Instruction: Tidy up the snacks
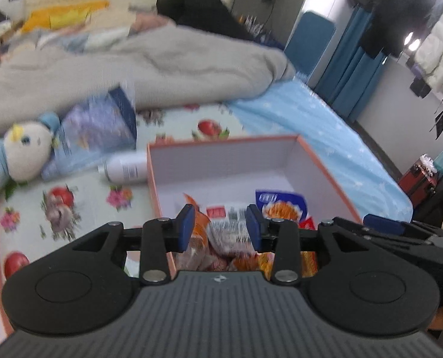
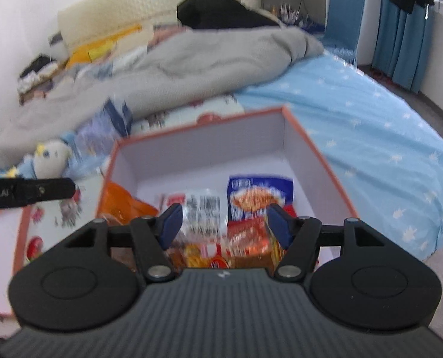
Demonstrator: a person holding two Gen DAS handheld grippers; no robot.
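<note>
My left gripper hangs with jaws parted, gripping nothing; right gripper likewise agape and empty. Both sit above the orange-rimmed white cardboard box, which holds a clear-wrapped white snack packet, a blue noodle-print bag and an orange bag. Beside the box lie a white cylindrical bottle and a blue-and-white plush doll on the floral sheet.

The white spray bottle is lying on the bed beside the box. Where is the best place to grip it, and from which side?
Probably grip the white spray bottle across the middle of its round body, coming from above. It lies on its side on the floral sheet, its base close against the box, so the ends are poorly reachable.
</note>
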